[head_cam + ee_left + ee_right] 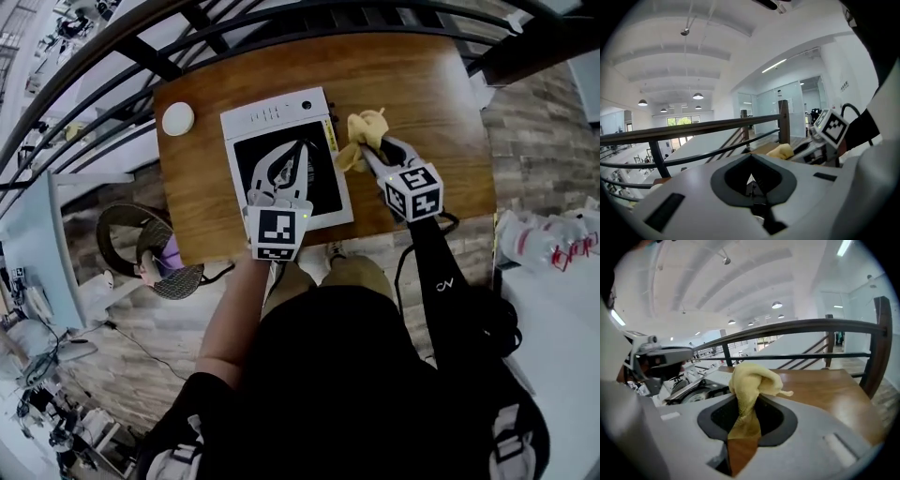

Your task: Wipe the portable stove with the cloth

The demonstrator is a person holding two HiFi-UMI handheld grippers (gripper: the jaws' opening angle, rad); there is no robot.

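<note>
Right claw (364,150) clamps the yellow cloth (367,125) at the portable stove's (272,114) edge; left claw (291,152) closed, empty, above it.

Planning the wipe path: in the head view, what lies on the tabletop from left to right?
white round disc → portable stove → yellow cloth, pinched in the right gripper
</note>
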